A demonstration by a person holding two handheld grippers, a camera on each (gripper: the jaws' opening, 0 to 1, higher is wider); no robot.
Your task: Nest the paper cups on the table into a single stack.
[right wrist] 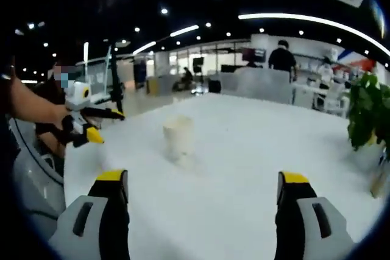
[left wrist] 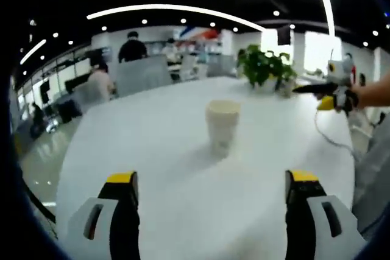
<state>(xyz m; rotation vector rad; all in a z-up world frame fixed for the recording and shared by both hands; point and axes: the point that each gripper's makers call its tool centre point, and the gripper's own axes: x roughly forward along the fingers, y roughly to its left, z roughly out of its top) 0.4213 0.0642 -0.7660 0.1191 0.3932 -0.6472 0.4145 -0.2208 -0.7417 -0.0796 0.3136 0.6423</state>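
In the left gripper view the cup [left wrist: 222, 127] stands upright on the white table [left wrist: 152, 150], ahead of the left gripper [left wrist: 211, 187] and roughly centred between its jaws, which are spread wide with nothing between them — cup and jaws well apart. The right gripper [left wrist: 326, 94] enters that view from the right, held in a hand [left wrist: 356, 97] above the table's far edge, near a plant [left wrist: 263, 66]; its jaws look apart. In the right gripper view the cup [right wrist: 178, 137] sits ahead and left of centre of the right gripper [right wrist: 203, 187], whose jaws are wide apart and empty, while the left gripper [right wrist: 97, 125] shows at the left — beside the table [right wrist: 256, 150], clear of the cup.
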